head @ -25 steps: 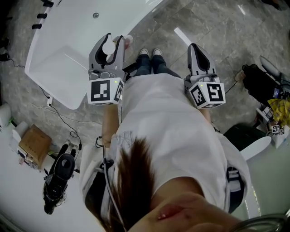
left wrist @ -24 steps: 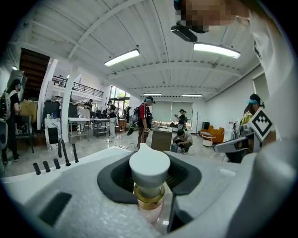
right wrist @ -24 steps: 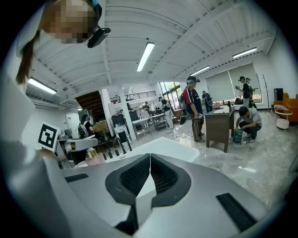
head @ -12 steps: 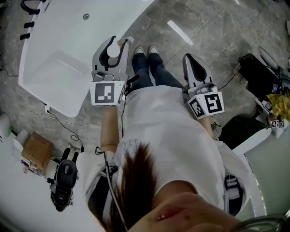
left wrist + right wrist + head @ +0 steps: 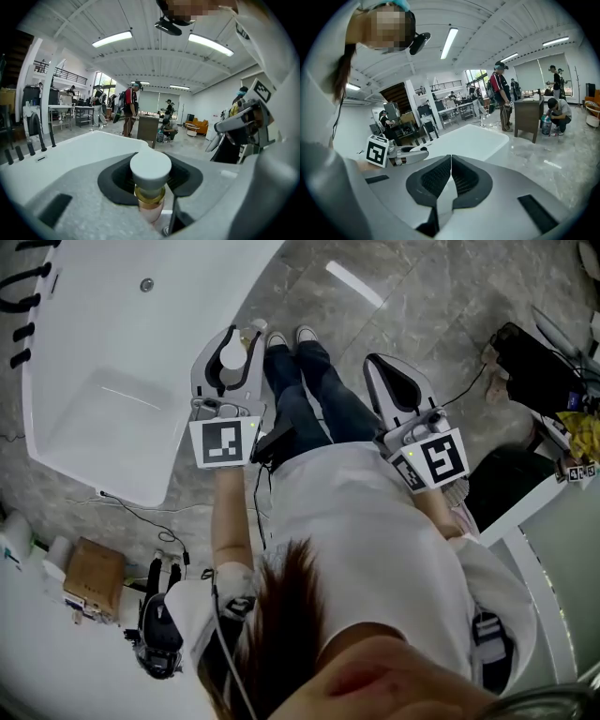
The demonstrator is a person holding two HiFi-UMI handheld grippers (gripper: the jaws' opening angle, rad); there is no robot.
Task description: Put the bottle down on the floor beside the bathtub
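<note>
Left gripper clamps white-capped bottle between its fingers, contents seemingly unreadable, bathtub just left of them; right gripper fingers pressed together, empty.

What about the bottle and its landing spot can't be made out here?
Body of the bottle: left gripper view, hidden below the gold collar by the left gripper's jaws.
Base of the bottle and the floor under it: head view, covered by that gripper.
Far end of the bathtub: head view, cut off by the top edge.
</note>
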